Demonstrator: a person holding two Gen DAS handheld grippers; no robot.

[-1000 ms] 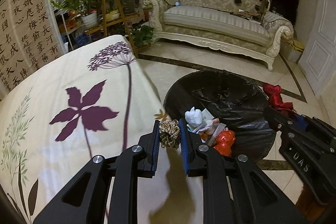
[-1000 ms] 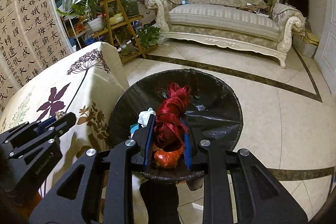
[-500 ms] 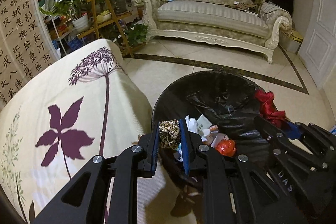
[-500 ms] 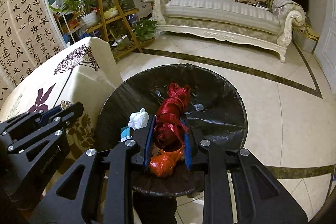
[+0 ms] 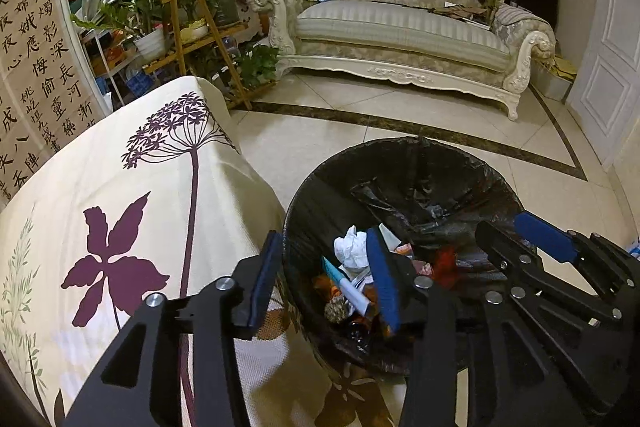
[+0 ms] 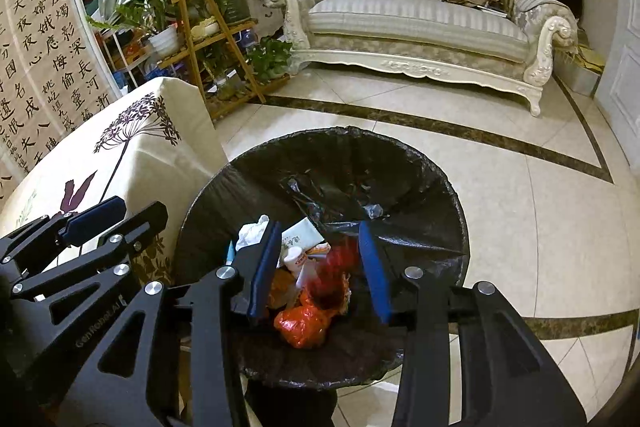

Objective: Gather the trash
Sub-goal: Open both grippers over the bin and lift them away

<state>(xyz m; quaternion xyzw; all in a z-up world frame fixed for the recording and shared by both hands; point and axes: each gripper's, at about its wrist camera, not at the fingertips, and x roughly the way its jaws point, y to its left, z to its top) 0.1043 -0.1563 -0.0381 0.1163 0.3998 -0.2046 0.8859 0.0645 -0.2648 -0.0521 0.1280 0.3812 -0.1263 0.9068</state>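
A: Left wrist view: what do you see?

B: My left gripper (image 5: 326,277) hangs over the near rim of the bin (image 5: 496,183), which stands on the floor just beside the table (image 5: 120,187). Its jaws have just been opening and now stand apart with nothing between them. The gold ball (image 5: 336,310) lies in the bin below them, among the other trash, near a white tissue (image 5: 352,251) and a pen (image 5: 346,287).

A: And your other one?

B: My right gripper (image 6: 318,273) is over the same bin (image 6: 452,203), further from the table (image 6: 132,155). Its jaws have just been opening too; they are apart and press on nothing. The red ribbon (image 6: 334,267) shows between them as a blur, above the trash in the bin, touching neither pad as far as I can tell. An orange bag (image 6: 304,323) lies under it in the bin.

A: Can each gripper see the other?

B: Yes. From the left wrist, the right gripper (image 5: 520,231) sits over the bin's far side from the table. From the right wrist, the left gripper (image 6: 120,213) sits on the table side of the bin.
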